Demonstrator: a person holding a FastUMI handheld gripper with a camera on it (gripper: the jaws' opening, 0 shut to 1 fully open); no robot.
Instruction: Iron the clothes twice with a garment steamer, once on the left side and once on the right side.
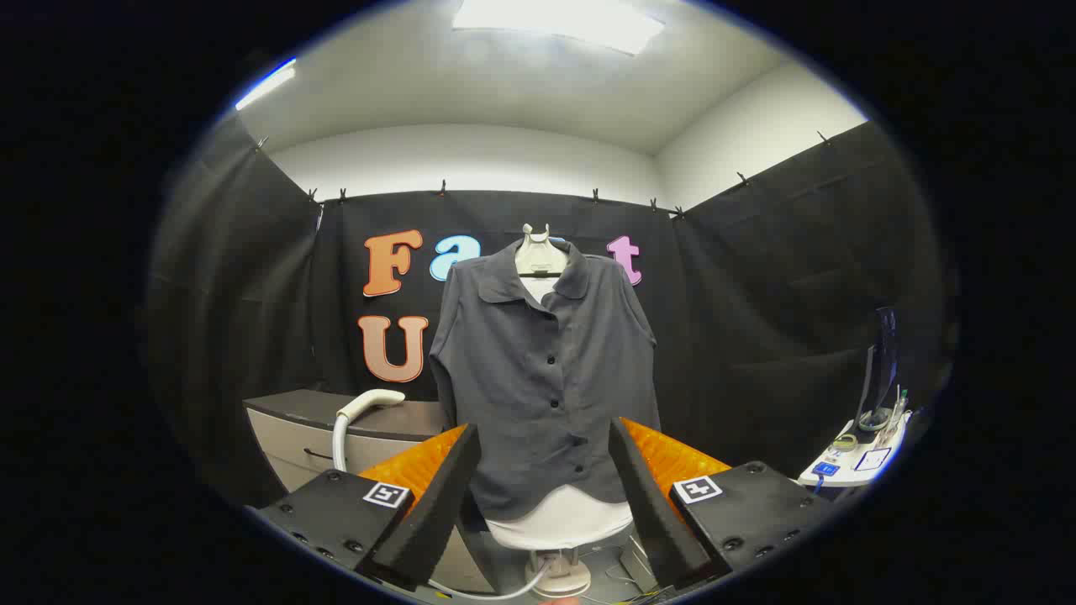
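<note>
Item: dark grey button-front shirt [542, 378], hung on a white mannequin torso [561, 519] with a pedestal base, straight ahead of us and beyond the fingers.

Item: garment steamer head [367, 405], white, resting on the grey cabinet [313, 428] to our left of the shirt, its hose running down toward the floor.

Item: gripper [545, 491], fingers spread wide, nothing between them.

Step in hand, as we judge it: fetching the steamer, not yet held. To do it well, we swing left, centre the handle between the fingers and close squarely on it. We also watch that the hose does not snag the pedestal before the first pass.
</note>
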